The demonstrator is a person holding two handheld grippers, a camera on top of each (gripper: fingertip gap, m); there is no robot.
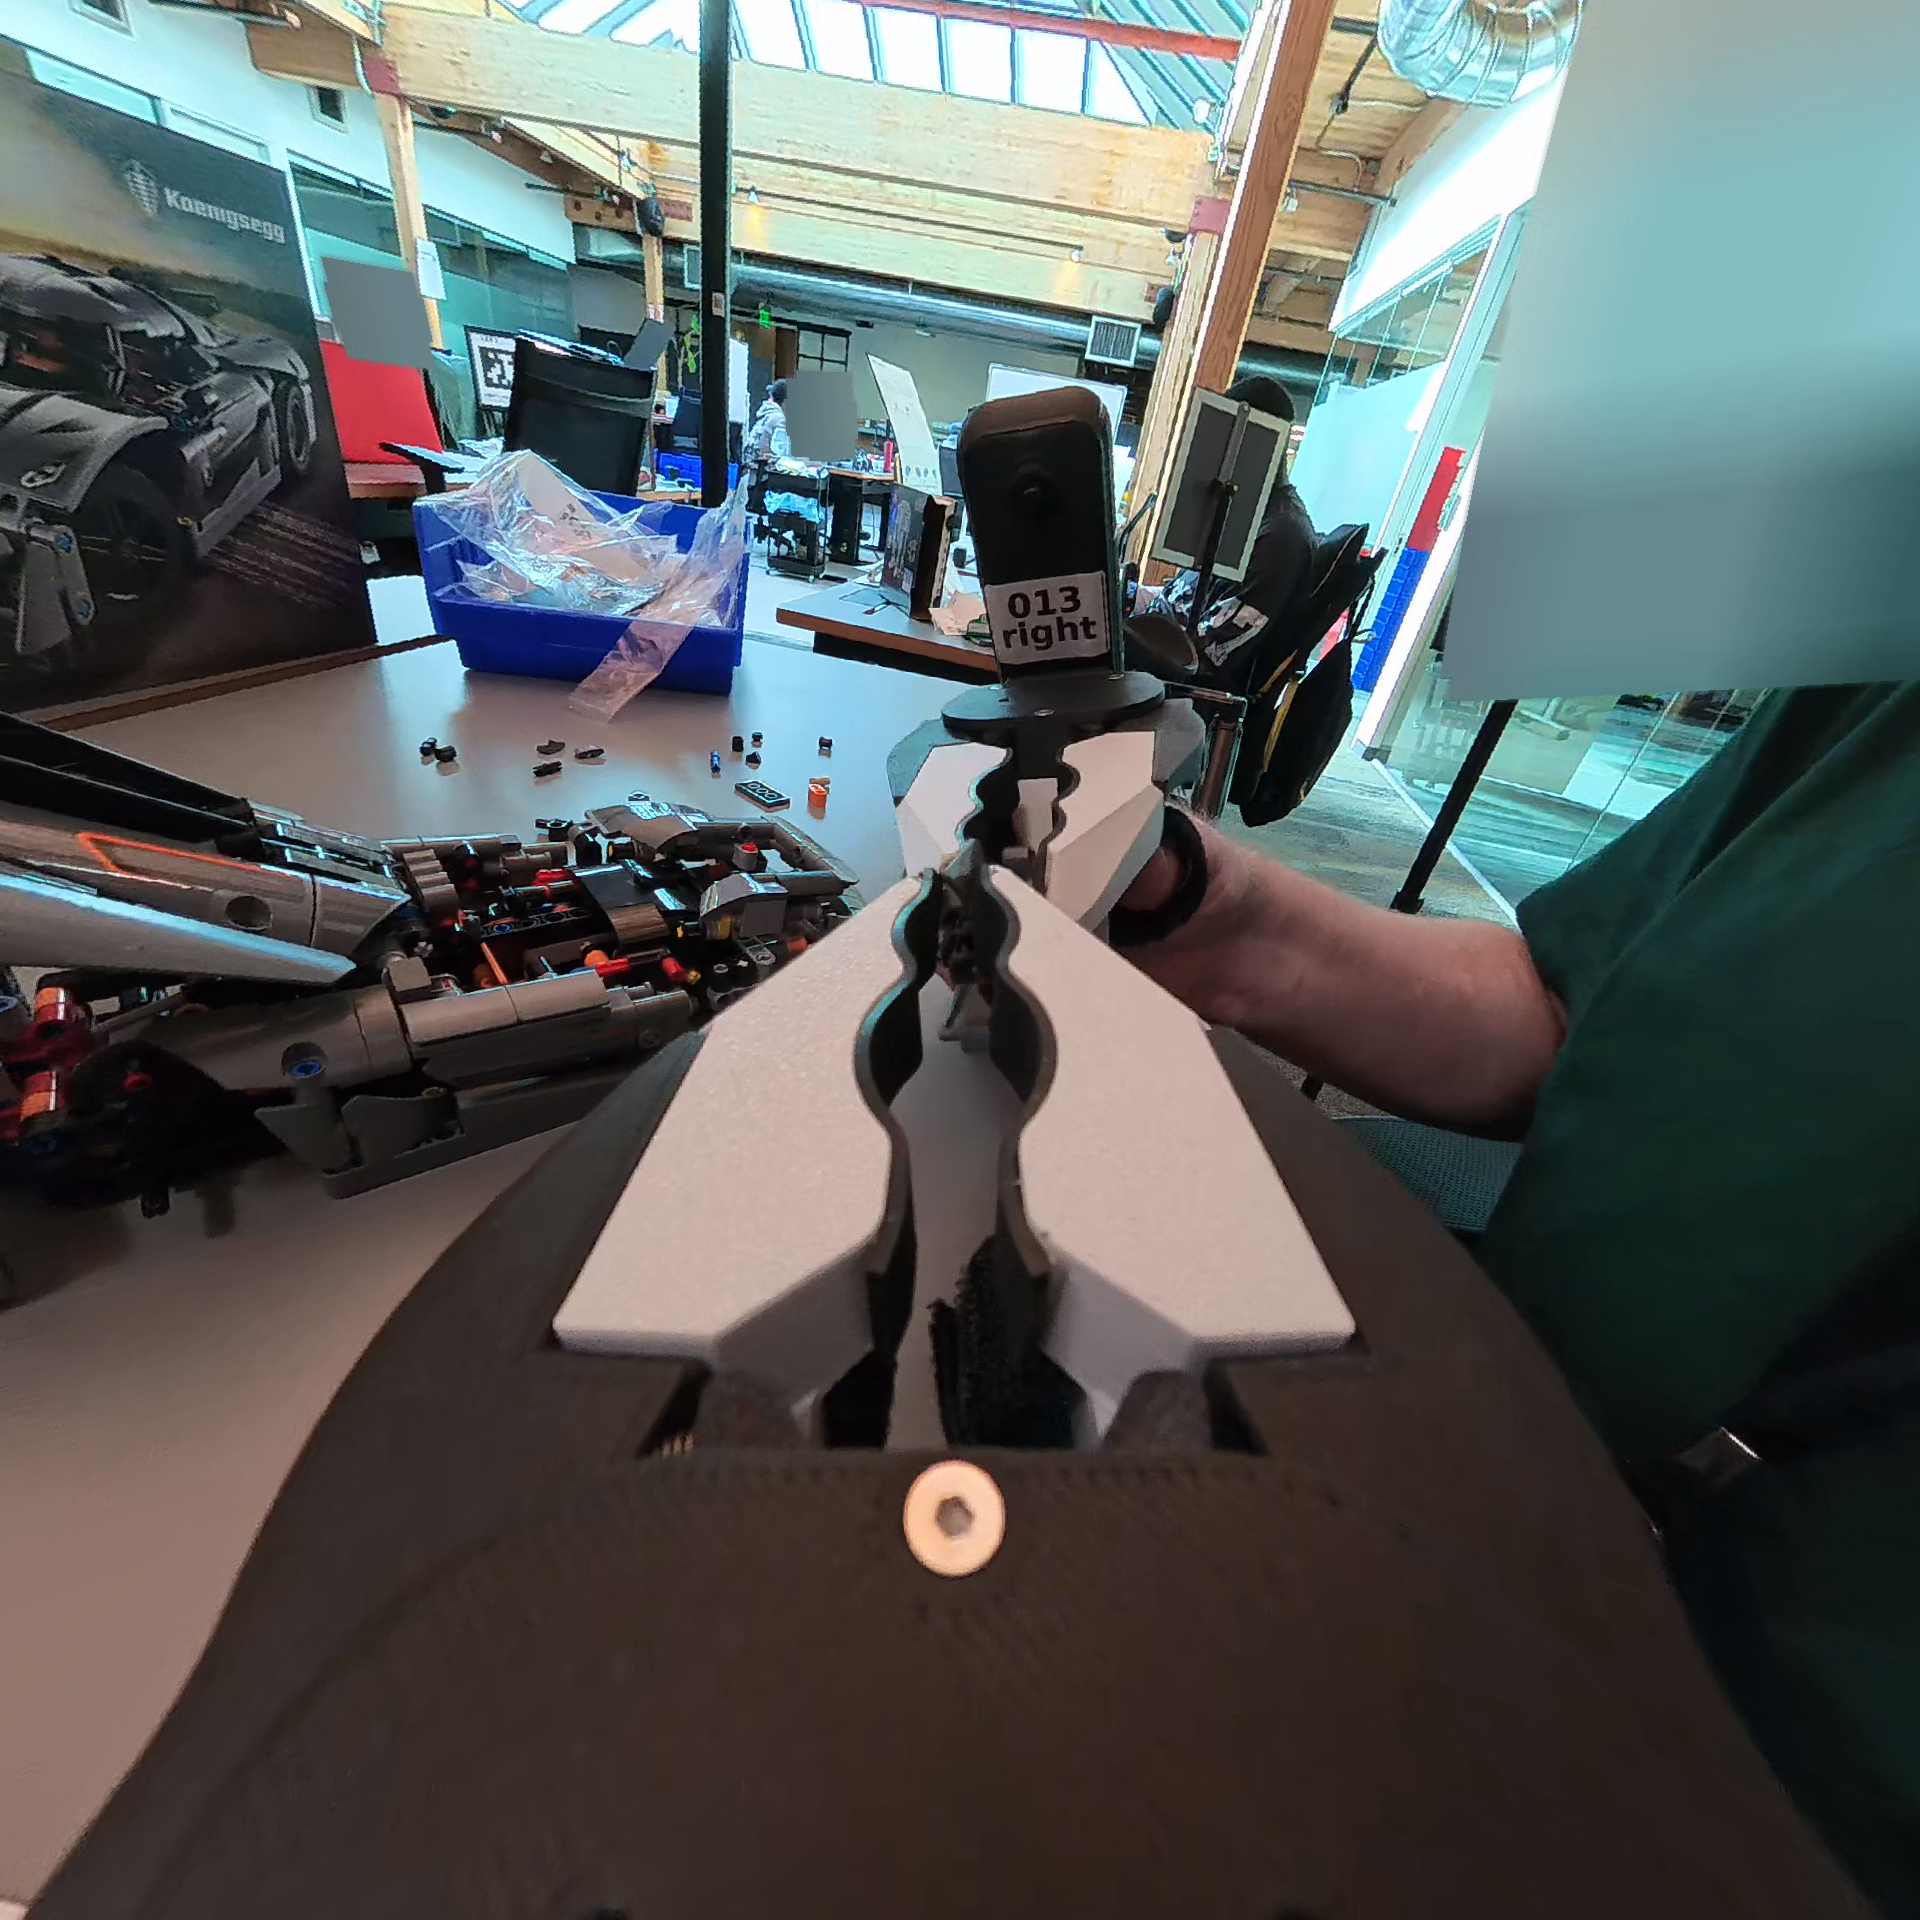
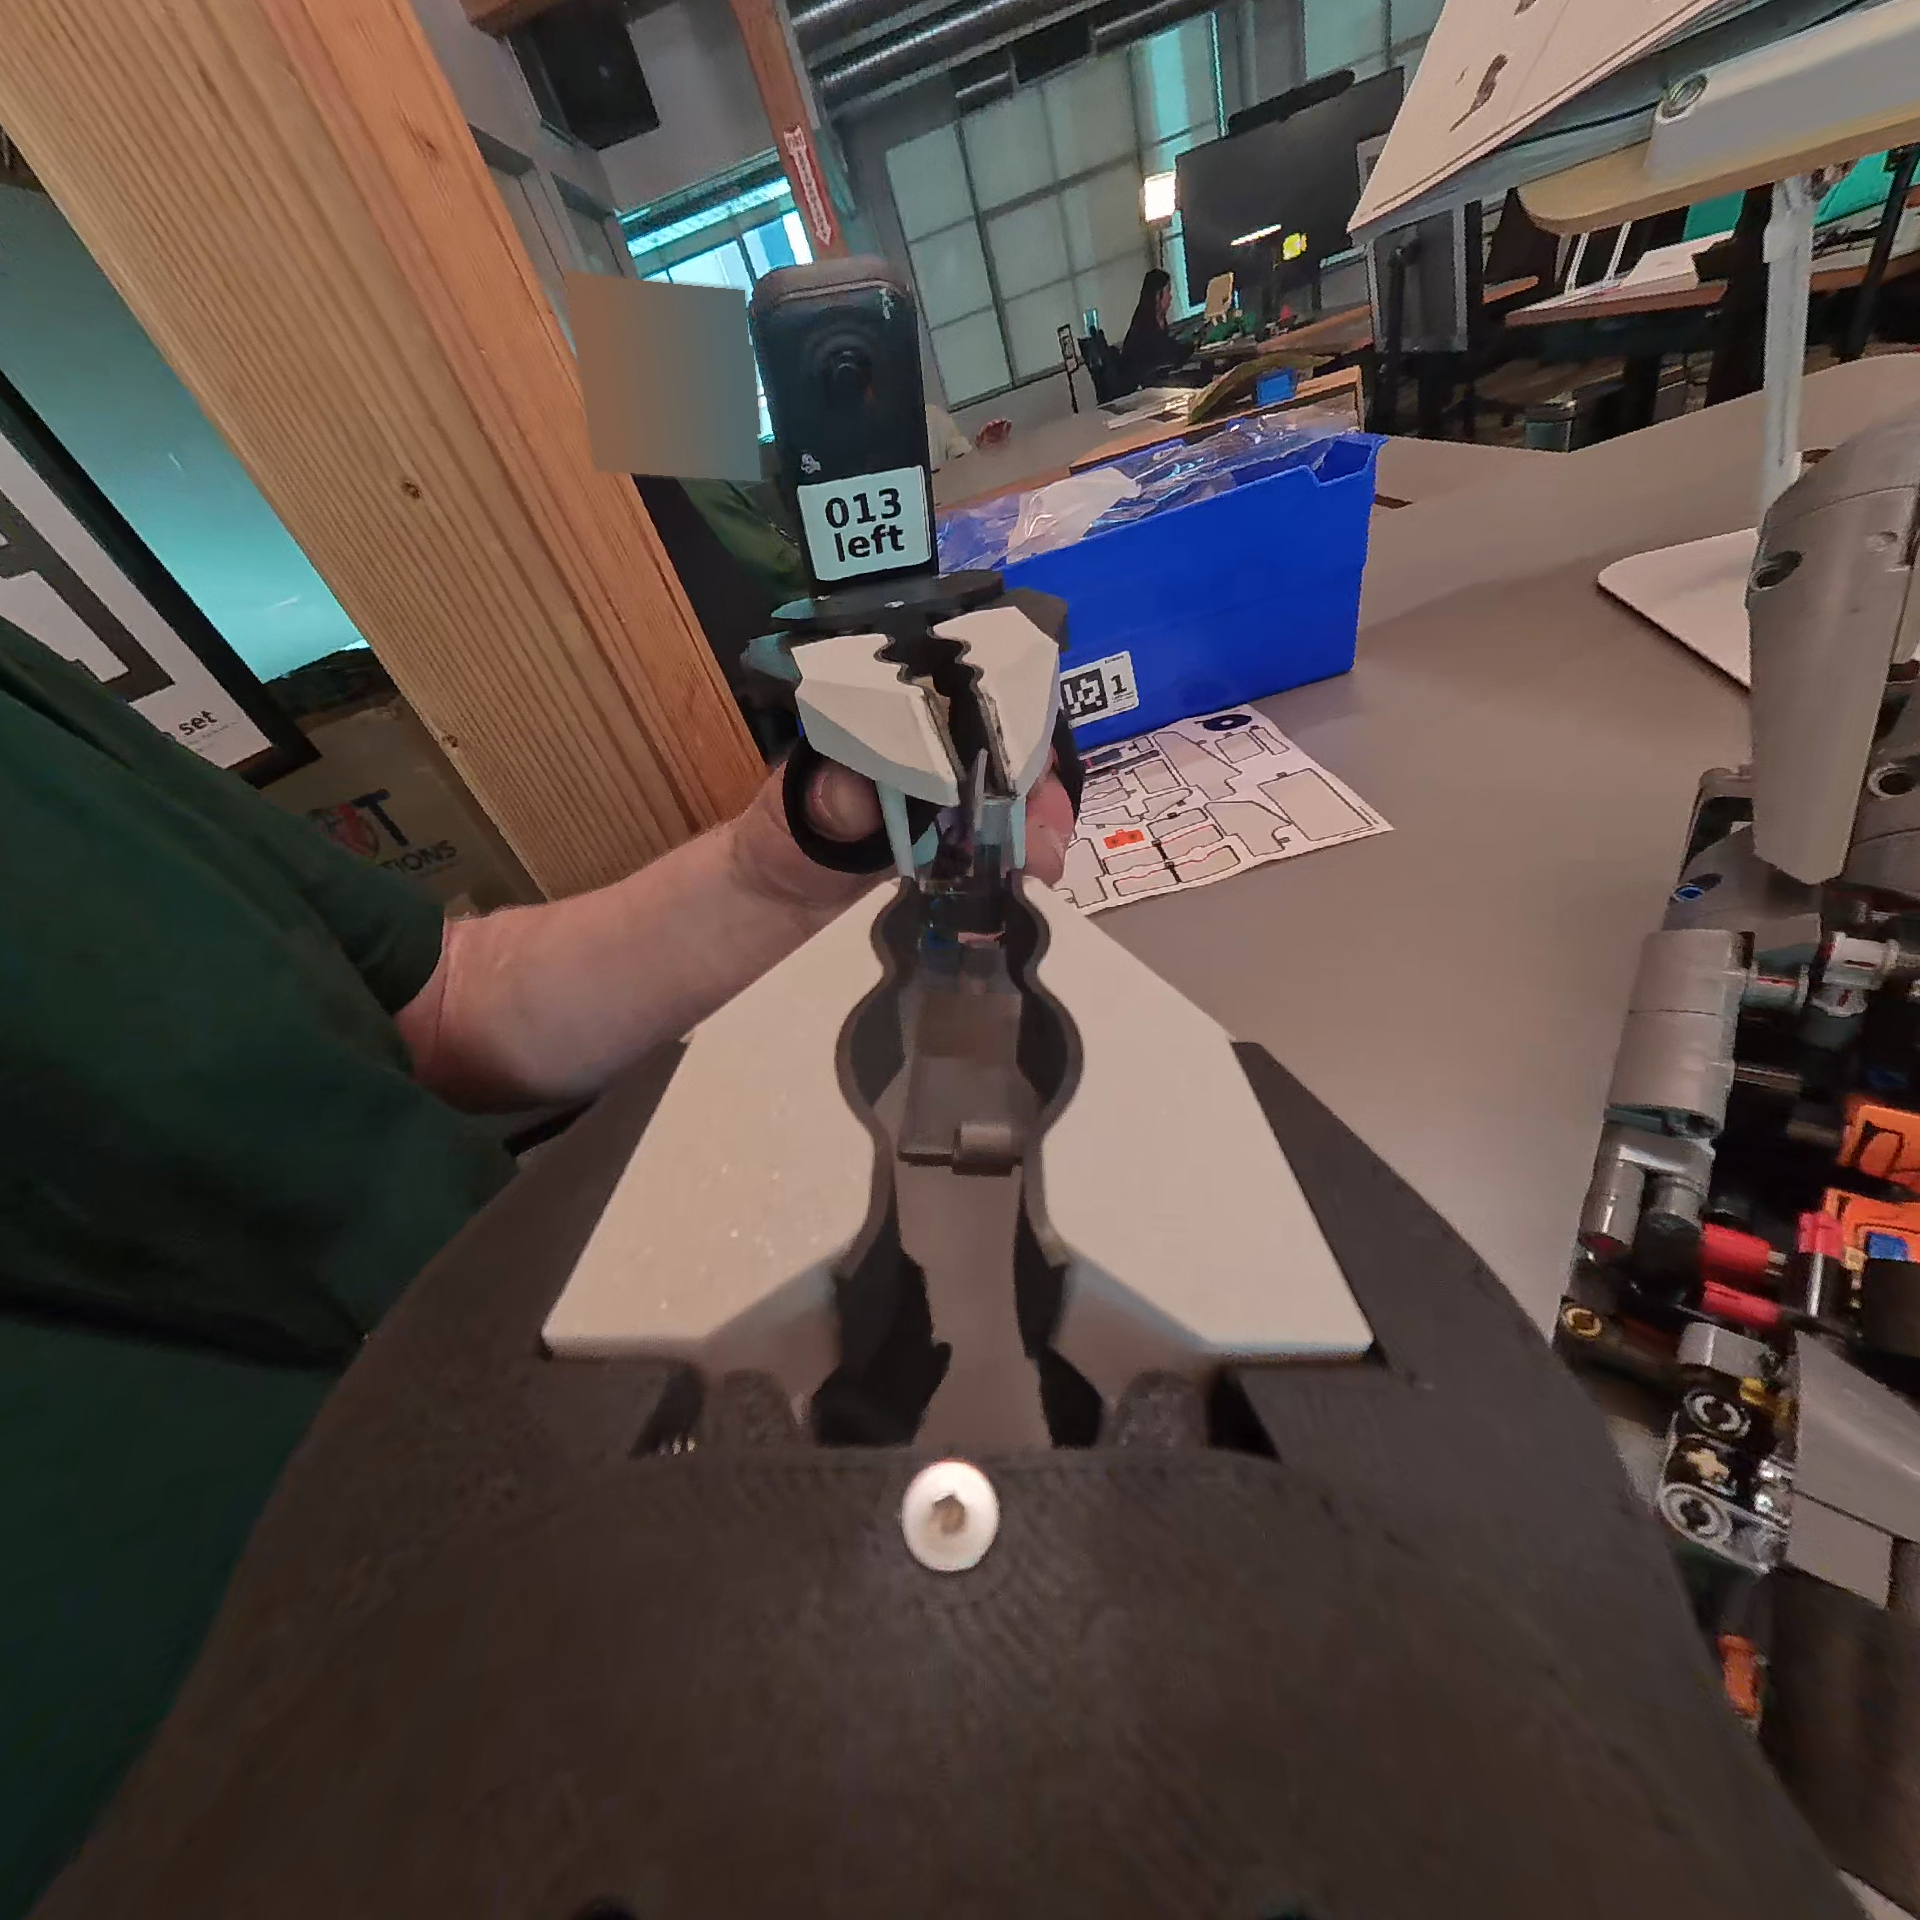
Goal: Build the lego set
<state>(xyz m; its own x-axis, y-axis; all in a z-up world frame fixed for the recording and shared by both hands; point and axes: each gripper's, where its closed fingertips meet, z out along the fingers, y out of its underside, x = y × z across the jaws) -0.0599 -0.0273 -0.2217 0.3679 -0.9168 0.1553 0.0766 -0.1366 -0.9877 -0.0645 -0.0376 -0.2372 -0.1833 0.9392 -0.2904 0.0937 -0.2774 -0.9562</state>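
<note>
- Left gripper [image 1: 961, 914] and right gripper [image 2: 961, 914] meet tip to tip, both clamped on a small lego sub-assembly [image 2: 961, 904].
- Lego car [image 1: 436, 956] lies left of the left gripper.

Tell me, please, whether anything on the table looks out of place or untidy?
Mostly tidy. Two things stand out: a strip of clear plastic wrap spills over the front wall of the blue bin, and several small loose pieces lie scattered on the table beyond the half-built car.
</note>
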